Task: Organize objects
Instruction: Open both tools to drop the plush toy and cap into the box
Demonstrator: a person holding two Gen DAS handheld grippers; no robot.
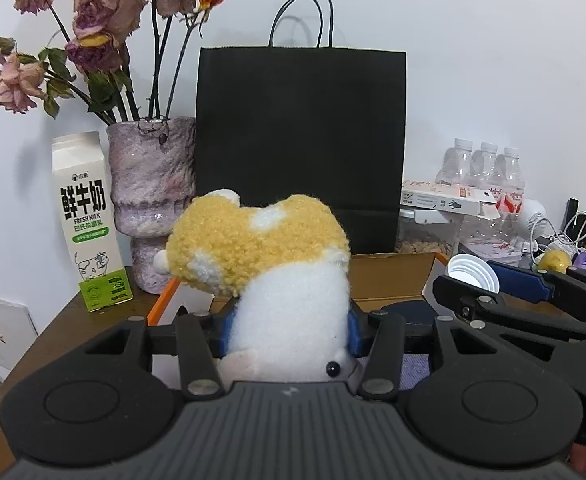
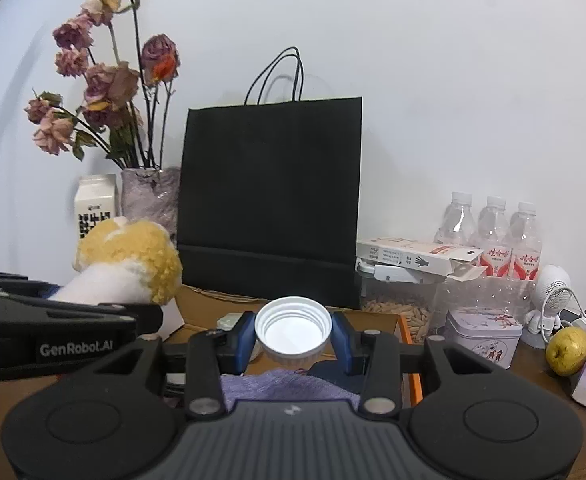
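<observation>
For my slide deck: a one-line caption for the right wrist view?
Right gripper clamps a white lid, open side to camera, before a black paper bag.

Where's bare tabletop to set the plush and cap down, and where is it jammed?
Bare wood shows on the table in front of the milk carton and vase, left of the open cardboard box. The right end is crowded: water bottles, tin, snack jar, pear, cables. The black bag fills the back.

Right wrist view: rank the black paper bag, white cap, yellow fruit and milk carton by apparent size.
1. black paper bag
2. white cap, though it is nearest the camera
3-4. milk carton, partly hidden, and yellow fruit: too alike to rank
</observation>
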